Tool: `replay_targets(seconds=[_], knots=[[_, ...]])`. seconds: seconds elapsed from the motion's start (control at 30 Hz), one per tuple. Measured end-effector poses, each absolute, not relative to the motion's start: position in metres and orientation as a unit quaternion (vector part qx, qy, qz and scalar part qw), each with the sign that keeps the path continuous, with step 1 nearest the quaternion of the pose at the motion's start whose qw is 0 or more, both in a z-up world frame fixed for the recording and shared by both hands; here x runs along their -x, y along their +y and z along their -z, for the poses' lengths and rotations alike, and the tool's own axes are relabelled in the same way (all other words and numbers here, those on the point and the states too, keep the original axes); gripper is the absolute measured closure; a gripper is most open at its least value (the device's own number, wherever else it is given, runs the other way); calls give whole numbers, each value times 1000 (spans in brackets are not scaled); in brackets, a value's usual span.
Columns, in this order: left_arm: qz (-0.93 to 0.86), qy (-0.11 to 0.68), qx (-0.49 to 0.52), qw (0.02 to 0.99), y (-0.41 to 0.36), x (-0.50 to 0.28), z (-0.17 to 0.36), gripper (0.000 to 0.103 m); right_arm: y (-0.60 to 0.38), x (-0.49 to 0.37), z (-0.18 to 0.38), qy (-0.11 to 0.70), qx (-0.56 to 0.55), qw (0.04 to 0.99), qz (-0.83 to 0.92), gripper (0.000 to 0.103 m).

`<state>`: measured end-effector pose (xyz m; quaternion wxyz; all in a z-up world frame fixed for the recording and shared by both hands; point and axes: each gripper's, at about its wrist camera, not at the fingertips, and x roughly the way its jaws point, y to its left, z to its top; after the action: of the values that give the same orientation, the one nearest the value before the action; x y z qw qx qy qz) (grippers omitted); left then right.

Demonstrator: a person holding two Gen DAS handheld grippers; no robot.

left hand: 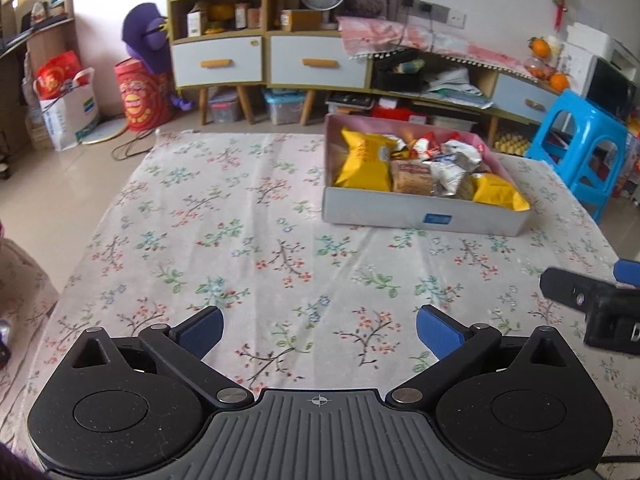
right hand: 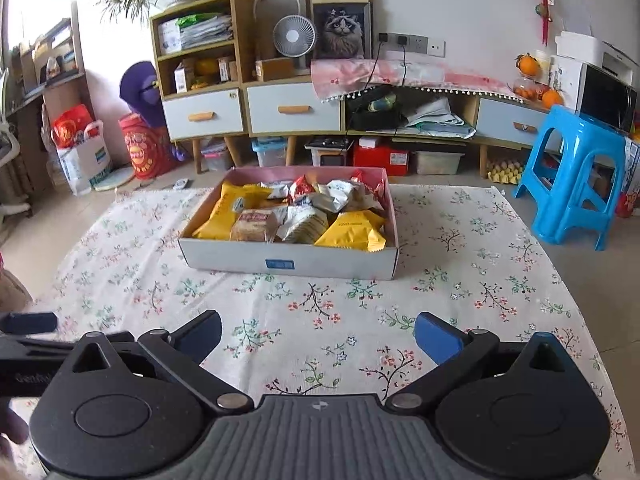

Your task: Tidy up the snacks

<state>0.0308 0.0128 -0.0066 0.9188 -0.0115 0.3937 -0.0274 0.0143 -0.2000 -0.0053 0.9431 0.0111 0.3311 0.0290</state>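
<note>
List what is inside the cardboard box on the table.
The box holds yellow snack bags, a brown wrapped cake, and white and red packets. Anything beneath them is covered.

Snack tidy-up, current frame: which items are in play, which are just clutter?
In play:
- cardboard box on the floral tablecloth
- yellow snack bags, brown bread pack and white wrappers inside the box
- left tool and right tool, both open and empty

Clutter:
- blue stool
- desk fan
- cat picture
- oranges
- red drum
</note>
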Motion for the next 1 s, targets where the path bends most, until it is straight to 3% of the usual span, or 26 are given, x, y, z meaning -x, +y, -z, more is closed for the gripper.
replay_targets(seconds=[1.0], knots=[[18,406,0,914,12,-28,11,0,-181,-11,19,357,14,933,-39,9]])
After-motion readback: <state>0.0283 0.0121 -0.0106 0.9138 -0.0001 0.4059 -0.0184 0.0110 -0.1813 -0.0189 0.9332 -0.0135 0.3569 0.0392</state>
